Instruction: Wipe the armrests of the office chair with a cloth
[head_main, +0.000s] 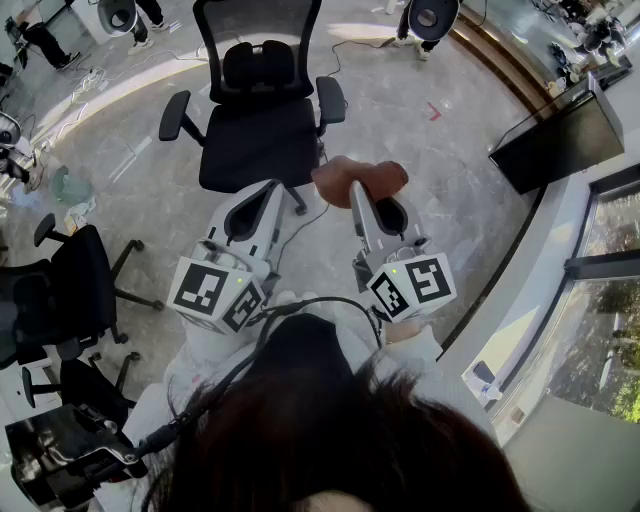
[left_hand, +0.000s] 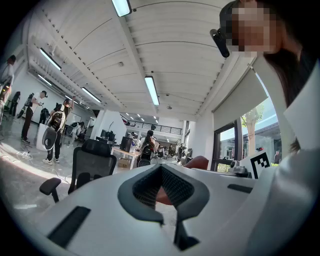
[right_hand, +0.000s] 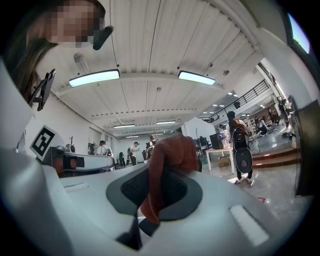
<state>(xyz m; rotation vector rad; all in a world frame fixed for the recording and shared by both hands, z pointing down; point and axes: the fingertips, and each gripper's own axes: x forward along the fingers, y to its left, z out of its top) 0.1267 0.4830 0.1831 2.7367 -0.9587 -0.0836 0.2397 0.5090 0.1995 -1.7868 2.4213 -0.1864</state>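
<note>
The black mesh office chair (head_main: 256, 112) stands on the floor ahead of me, with its padded armrests (head_main: 176, 114) out to either side. A reddish-brown cloth (head_main: 362, 177) is bunched at the tip of my right gripper (head_main: 356, 190), whose jaws are shut on it; a fold of the cloth (right_hand: 167, 150) hangs down between the jaws. My left gripper (head_main: 267, 192) is held beside it, jaws together and holding nothing. Both grippers are short of the chair, near its front edge and touching nothing. In the left gripper view the chair (left_hand: 92, 165) is at the lower left.
More black chairs (head_main: 62, 288) stand at the left. A dark flat screen (head_main: 565, 135) leans by the window wall at the right. A cable (head_main: 318, 215) runs over the floor below the chair. People stand at the far end of the room.
</note>
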